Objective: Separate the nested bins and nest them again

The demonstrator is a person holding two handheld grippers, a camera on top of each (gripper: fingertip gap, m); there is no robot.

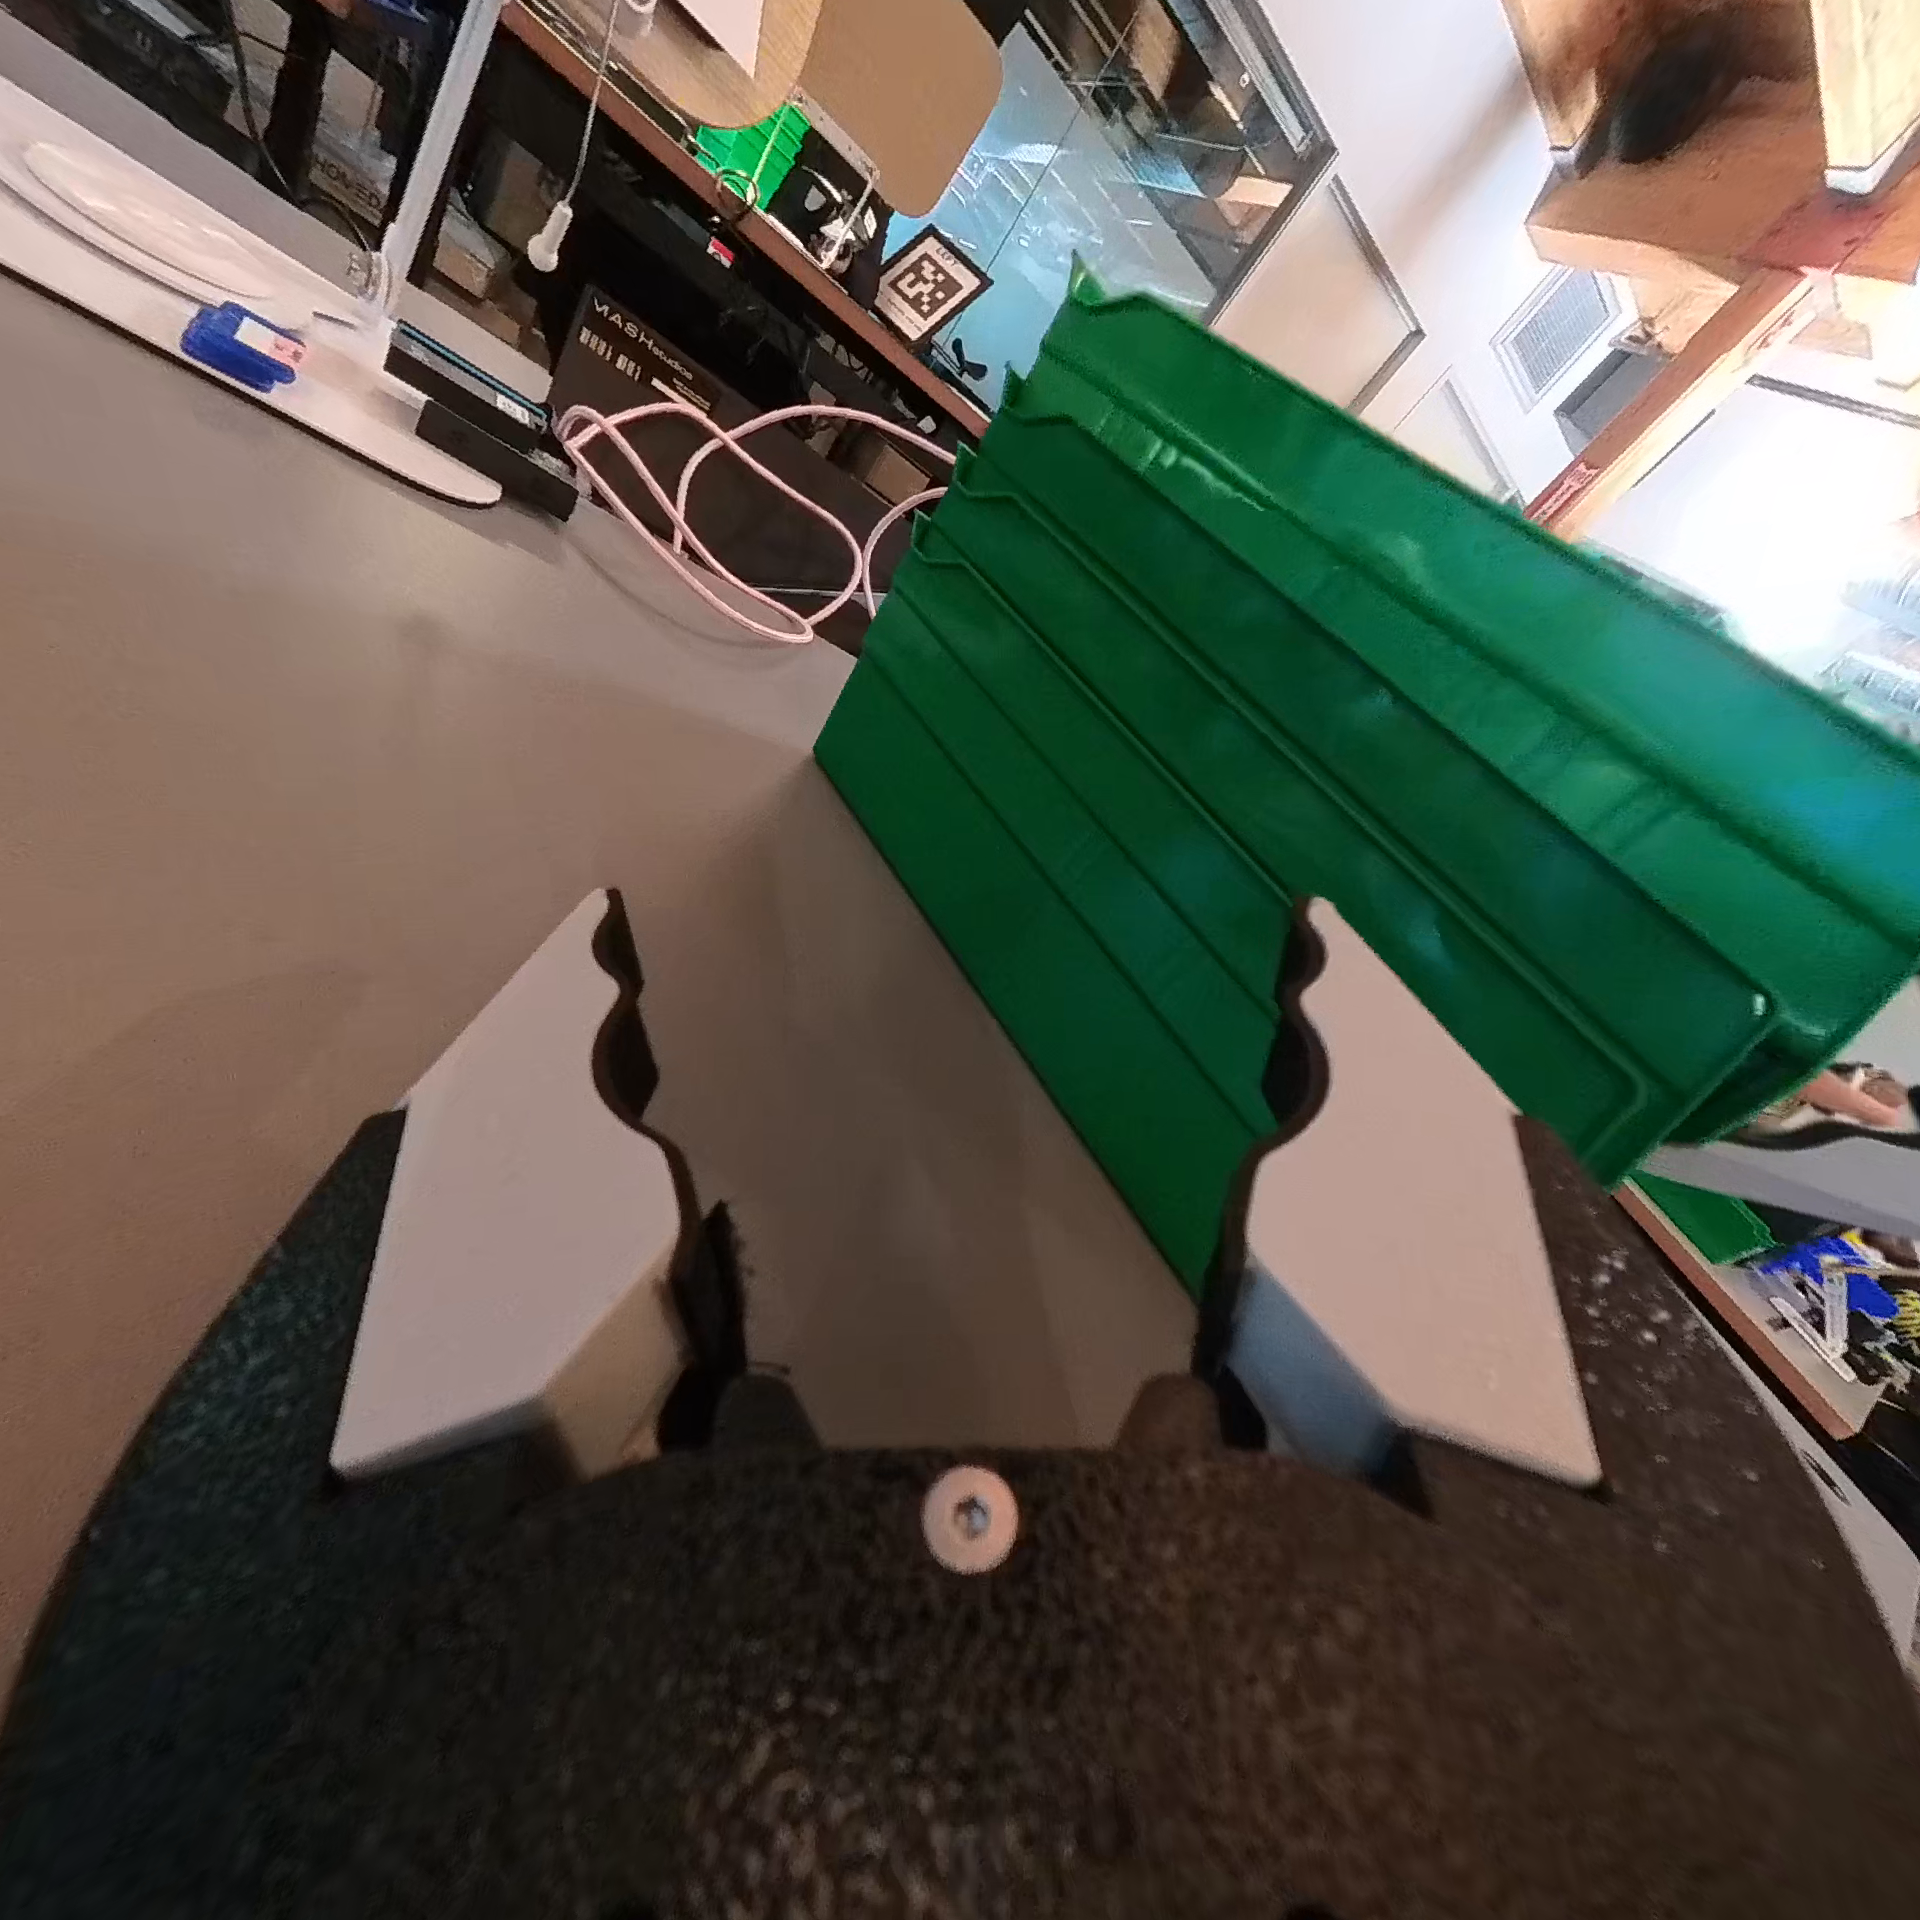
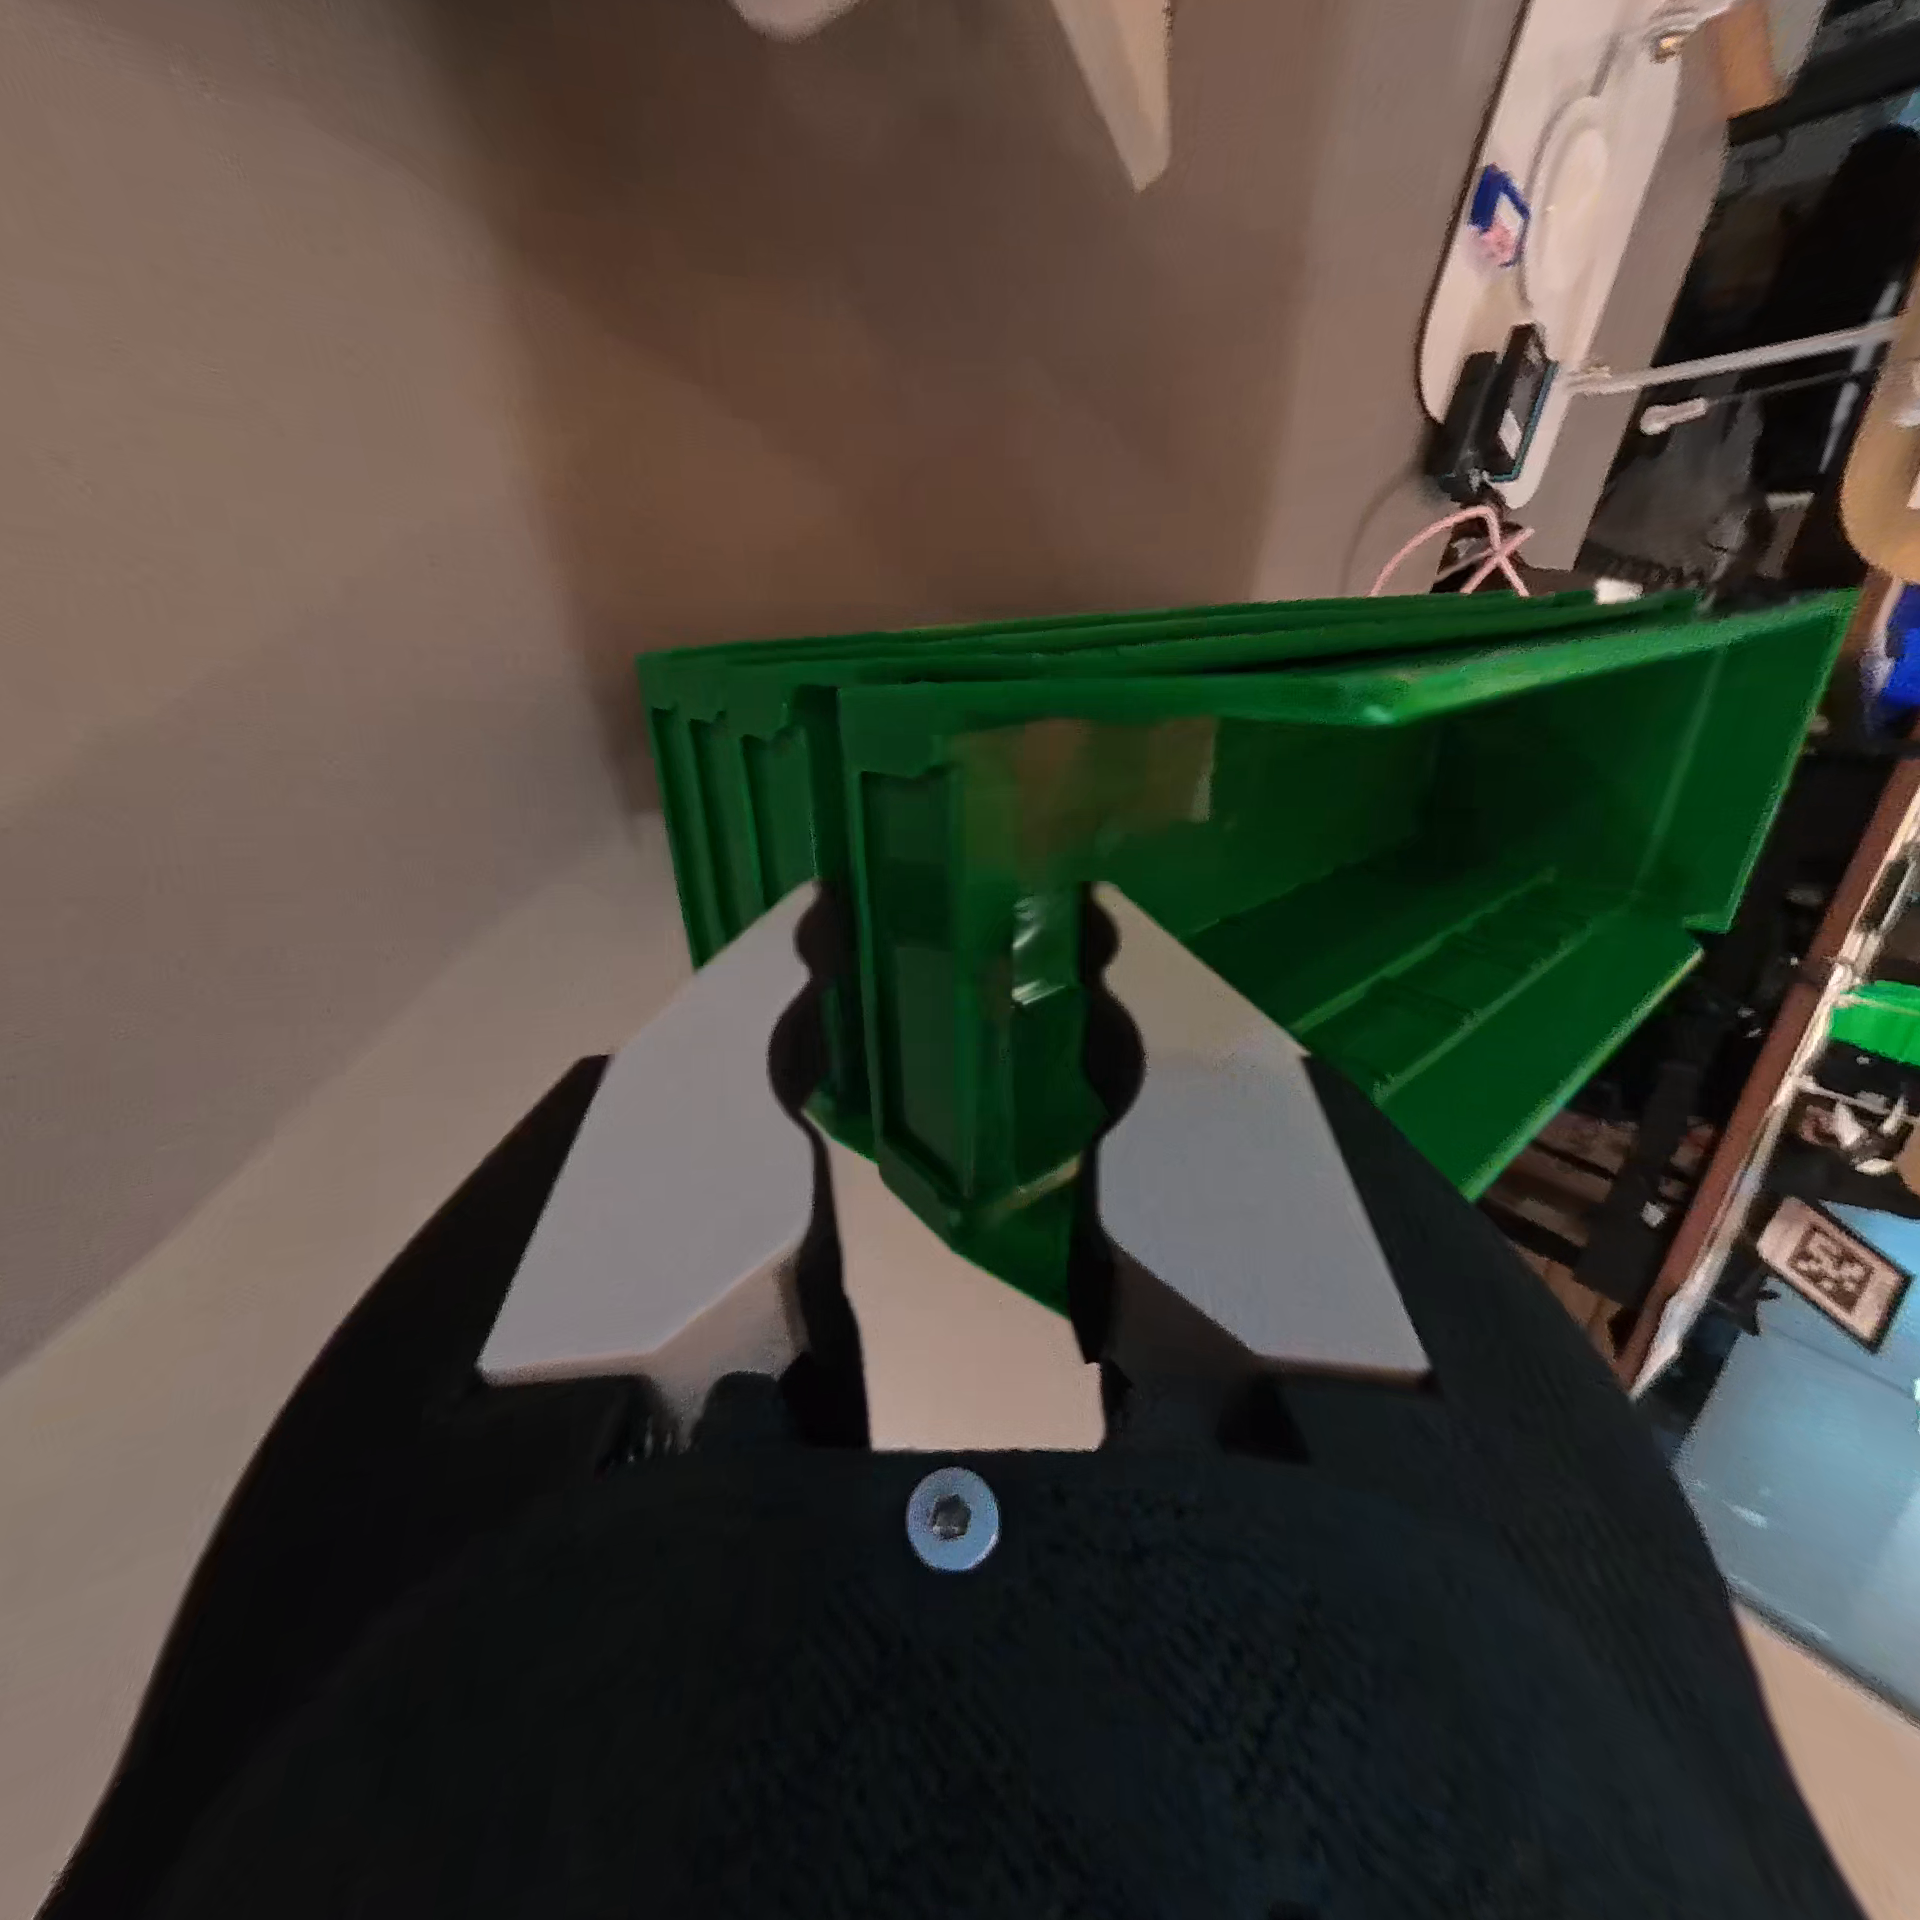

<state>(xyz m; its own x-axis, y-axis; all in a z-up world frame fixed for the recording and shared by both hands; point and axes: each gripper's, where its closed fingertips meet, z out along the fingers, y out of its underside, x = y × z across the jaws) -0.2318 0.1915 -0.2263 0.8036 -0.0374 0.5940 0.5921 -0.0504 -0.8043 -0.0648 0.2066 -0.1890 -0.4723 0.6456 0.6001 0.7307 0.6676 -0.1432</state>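
Grey counter (image 1: 312, 727) carries the nested green bins (image 1: 1091, 831), whose top bin (image 2: 1351, 831) the right gripper (image 2: 951, 935) clamps by its end wall, so lift straight and level (open-jawed left gripper (image 1: 961, 914) empty beside the stack) to avoid dragging others.

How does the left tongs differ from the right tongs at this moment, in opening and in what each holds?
The left tongs stand wide open and hold nothing; the right tongs are closed on the end wall of the top green bin. The left tongs sit beside the green bin stack, with grey table between their fingers. Both have white fingers on a black body.
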